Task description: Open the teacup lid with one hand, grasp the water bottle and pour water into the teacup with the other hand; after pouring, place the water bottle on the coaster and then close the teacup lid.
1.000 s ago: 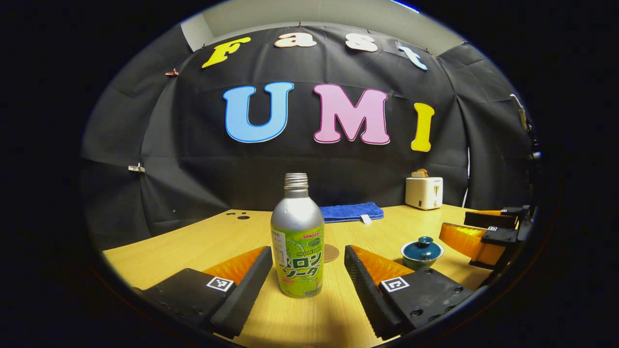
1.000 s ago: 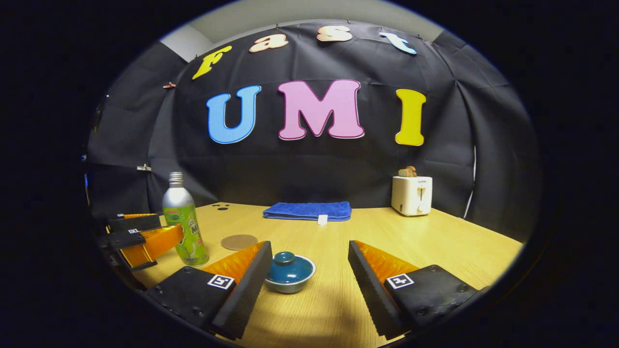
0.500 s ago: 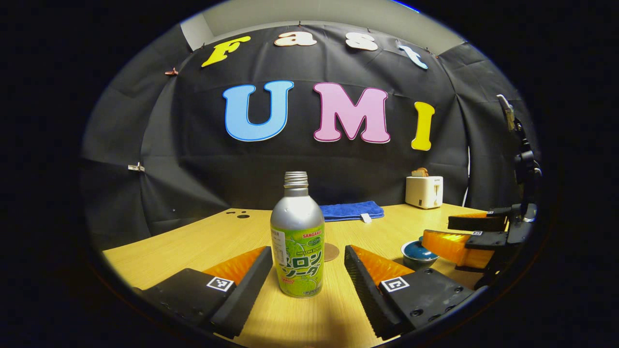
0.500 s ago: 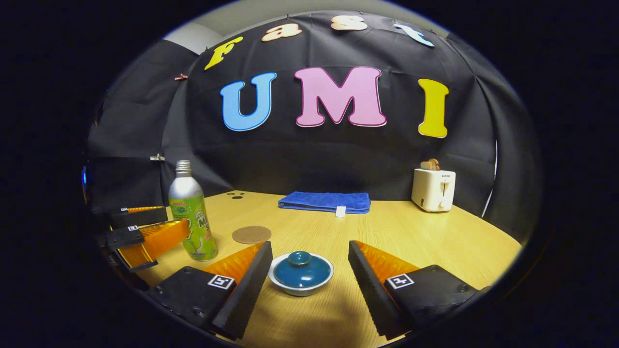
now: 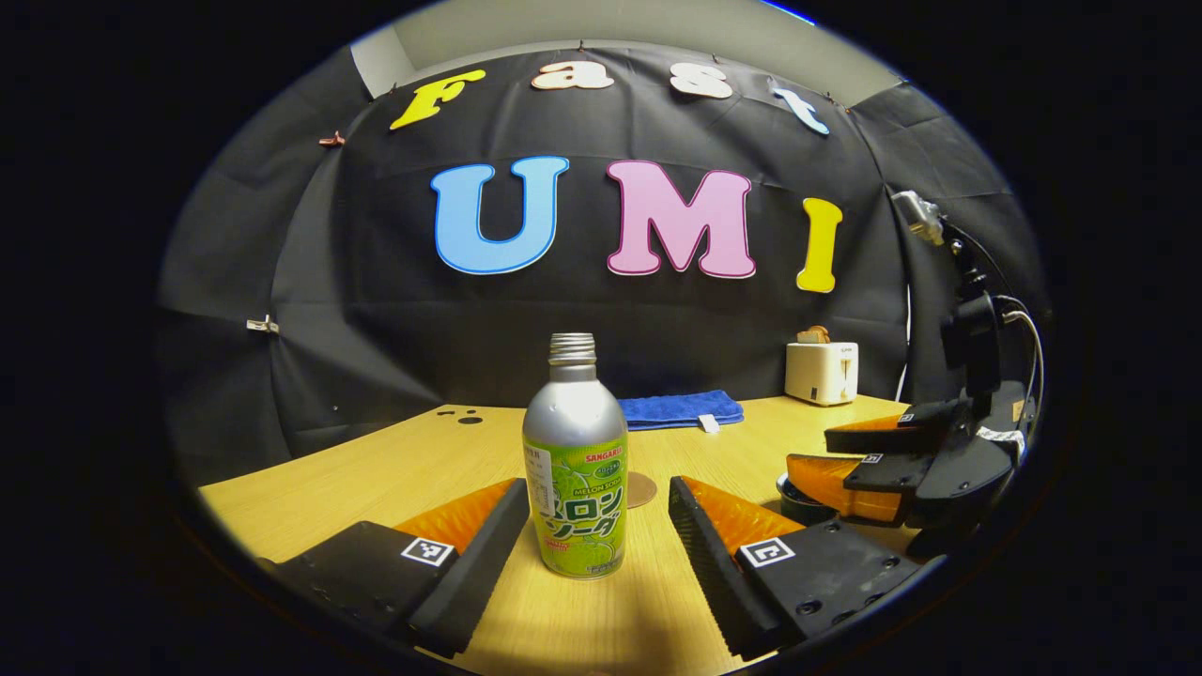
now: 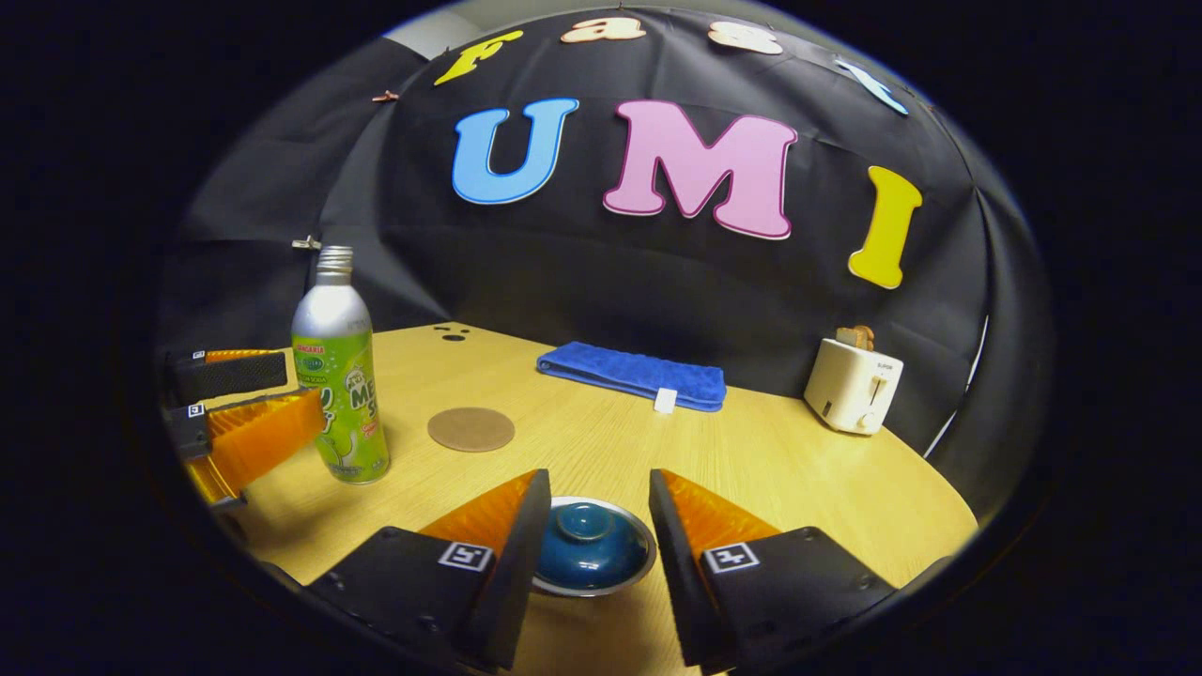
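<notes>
Wooden table [image 5: 376, 469], both grippers' fingers apart: left [image 5: 599, 512] flanking SANGARIA "Melon Soda" bottle [image 5: 576, 469], right [image 6: 590, 502] astride teacup lid [image 6: 582, 549]

My left gripper [image 5: 598, 521] carries black finger blocks, each with a small square black-and-white marker tag and round screw holes near the base. The right gripper [image 5: 815, 453], seen across the table, has the same tagged blocks, a black mast with a pale knob on top, and looping cables.

Left gripper view sits low and level, close behind the bottle [image 5: 576, 469]; right gripper view tilts down over the lidded teacup [image 6: 589, 556]. Both share the toaster [image 5: 822, 372] at 2 o'clock.
</notes>
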Demonstrator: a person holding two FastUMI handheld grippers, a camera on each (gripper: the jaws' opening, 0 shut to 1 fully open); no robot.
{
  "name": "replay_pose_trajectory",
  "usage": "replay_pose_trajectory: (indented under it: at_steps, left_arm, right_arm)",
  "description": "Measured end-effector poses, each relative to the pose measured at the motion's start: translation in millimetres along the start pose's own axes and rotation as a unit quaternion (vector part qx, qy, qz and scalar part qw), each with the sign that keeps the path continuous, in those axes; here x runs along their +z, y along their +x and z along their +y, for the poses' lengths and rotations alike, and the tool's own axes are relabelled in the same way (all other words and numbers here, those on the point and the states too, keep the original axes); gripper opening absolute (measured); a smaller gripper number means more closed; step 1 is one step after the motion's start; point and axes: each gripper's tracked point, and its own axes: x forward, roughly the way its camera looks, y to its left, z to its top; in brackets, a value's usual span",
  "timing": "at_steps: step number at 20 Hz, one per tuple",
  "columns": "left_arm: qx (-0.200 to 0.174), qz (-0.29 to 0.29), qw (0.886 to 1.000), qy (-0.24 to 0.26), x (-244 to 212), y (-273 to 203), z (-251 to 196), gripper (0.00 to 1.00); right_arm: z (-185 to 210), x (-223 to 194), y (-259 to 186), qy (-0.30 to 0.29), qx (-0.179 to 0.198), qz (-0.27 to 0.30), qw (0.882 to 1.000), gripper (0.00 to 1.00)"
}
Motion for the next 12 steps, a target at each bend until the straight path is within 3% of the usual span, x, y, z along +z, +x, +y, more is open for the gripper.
replay_pose_trajectory:
  at_steps: [3, 4, 5, 10, 11, 12]
  left_arm:
    - [0.000, 0.000, 1.000, 0.000, -0.5, 0.4, -0.2, 0.95]
    - [0.000, 0.001, 1.000, 0.000, -0.1, 0.6, 0.3, 0.95]
    - [0.000, 0.001, 1.000, 0.000, -0.5, 0.7, 0.1, 0.95]
    - [0.000, 0.001, 1.000, 0.000, 0.0, 0.7, -0.3, 0.95]
    - [0.000, 0.001, 1.000, 0.000, -0.9, 0.6, 0.0, 0.95]
    - [-0.001, 0.001, 1.000, 0.000, -0.5, 0.7, 0.1, 0.95]
  right_arm:
    - [1.3, 0.7, 2.6, -0.007, 0.006, 0.007, 1.000, 0.53]
    - [4.0, 1.6, 1.1, -0.008, 0.011, 0.007, 1.000, 0.39]
    - [3.5, 0.1, 1.8, -0.008, 0.013, 0.008, 1.000, 0.34]
    - [5.0, 1.3, 1.5, 0.008, 0.030, 0.003, 1.000, 0.30]
    - [4.7, 4.0, 2.0, 0.015, 0.030, -0.001, 0.999, 0.24]
    - [2.7, 4.0, 1.4, 0.016, 0.028, -0.003, 0.999, 0.28]
